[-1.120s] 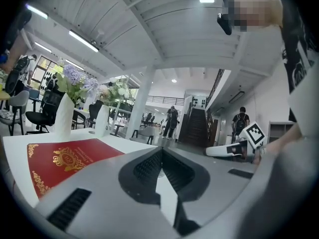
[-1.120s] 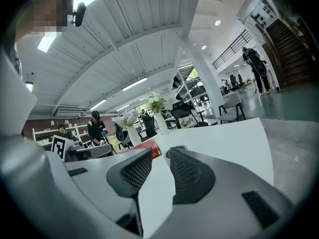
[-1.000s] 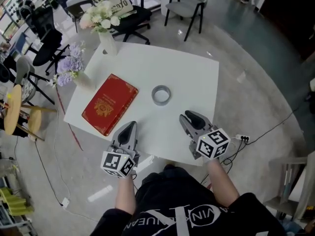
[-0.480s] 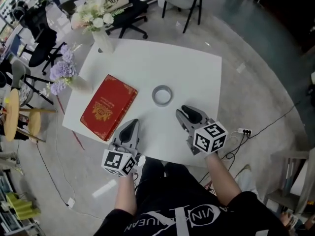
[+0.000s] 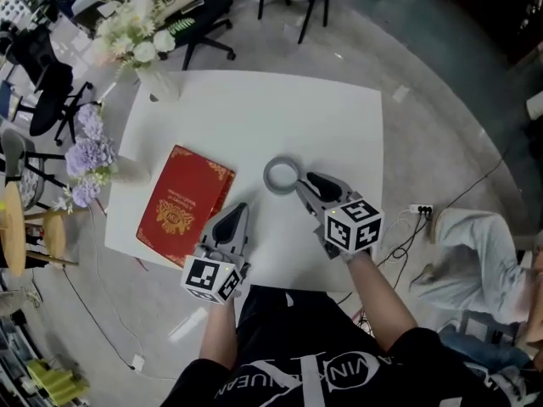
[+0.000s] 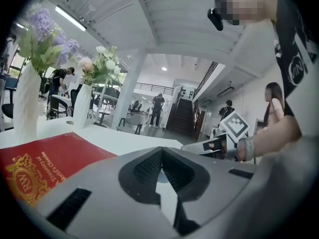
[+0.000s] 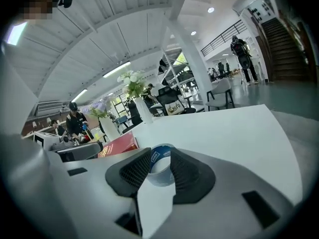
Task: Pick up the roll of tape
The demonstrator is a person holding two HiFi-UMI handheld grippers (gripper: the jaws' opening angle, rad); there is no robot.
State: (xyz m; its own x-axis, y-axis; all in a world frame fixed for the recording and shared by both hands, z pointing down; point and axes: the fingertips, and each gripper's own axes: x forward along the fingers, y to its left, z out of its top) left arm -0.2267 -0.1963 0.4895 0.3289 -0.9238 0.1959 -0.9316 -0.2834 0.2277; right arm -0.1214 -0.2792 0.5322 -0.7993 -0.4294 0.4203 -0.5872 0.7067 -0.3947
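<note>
Since the roll of tape (image 7: 160, 166) lies flat on the white table (image 5: 331, 117) just ahead of the right gripper (image 5: 308, 182), framed in the gap between its tips with neither pad pressing on it, the step in hand is to get those spread jaws, which have just been opening, properly around it. The roll looks like a thin-walled ring, so the surest grip is probably across its wall: one tip lowered into the hole, the other outside the near rim, both sunk close to the tabletop before squeezing. Closing early, too high or off-centre, would likely nudge the light ring away over the smooth surface. The left gripper (image 6: 161, 150), its jaws pressed together on nothing, sits to the left of the right one, with the red book (image 5: 182, 206) just off its own left side; it is best kept clear.
</note>
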